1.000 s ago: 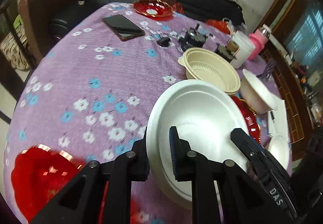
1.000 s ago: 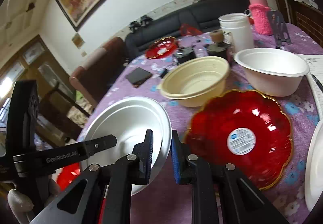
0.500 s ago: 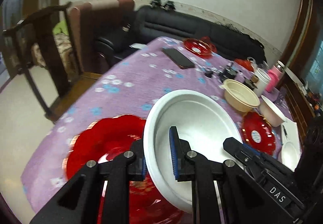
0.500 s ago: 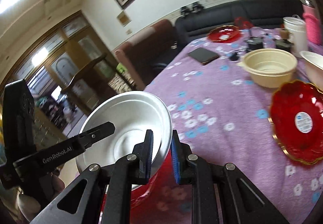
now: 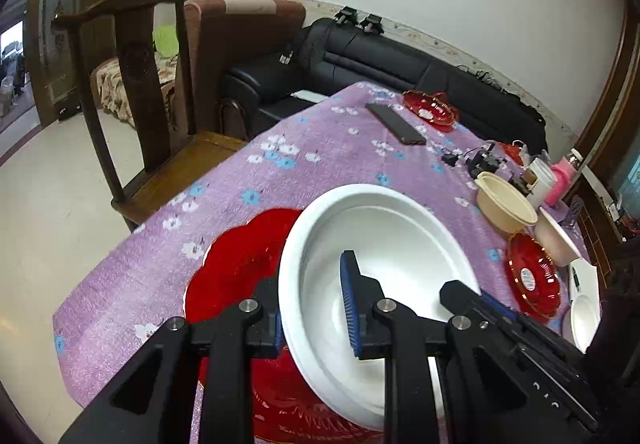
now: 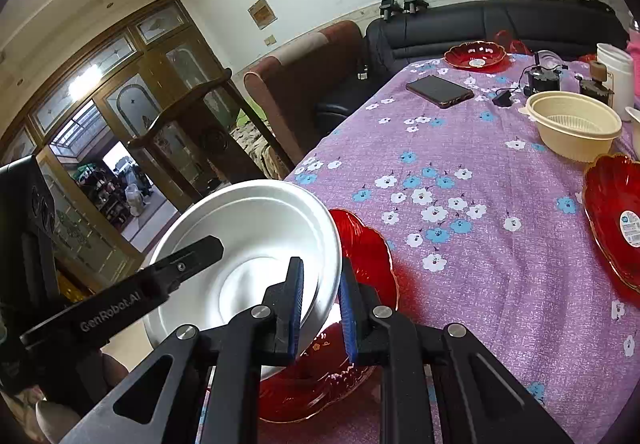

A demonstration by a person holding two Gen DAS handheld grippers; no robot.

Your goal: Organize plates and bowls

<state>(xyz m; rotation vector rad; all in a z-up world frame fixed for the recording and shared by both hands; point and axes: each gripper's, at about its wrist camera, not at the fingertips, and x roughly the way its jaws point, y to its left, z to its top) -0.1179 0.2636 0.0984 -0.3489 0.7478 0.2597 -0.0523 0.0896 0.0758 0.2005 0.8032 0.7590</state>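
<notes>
A white plate [image 5: 392, 244] [image 6: 248, 228] hangs tilted just over a large red plate [image 5: 240, 264] [image 6: 368, 256] at the table's near corner. My left gripper [image 5: 314, 314] has the plate's left rim between its jaws, which are opening; the inner pad stands off the rim. My right gripper [image 6: 322, 308] is shut on the opposite rim. Each gripper shows in the other's view as a black finger lying over the plate.
Further along the purple flowered cloth [image 6: 460, 171] stand a cream bowl [image 5: 506, 207], a labelled red plate [image 5: 532, 276], a white bowl [image 5: 556, 240] and a small white plate [image 5: 584, 320]. A phone [image 5: 396, 123] and a red dish [image 5: 430, 109] lie far back. A wooden chair [image 5: 136, 83] stands left of the table.
Both grippers have carried the white plate from the middle of the table back to the near corner, over the large red plate. The left jaws stand slightly wider.
</notes>
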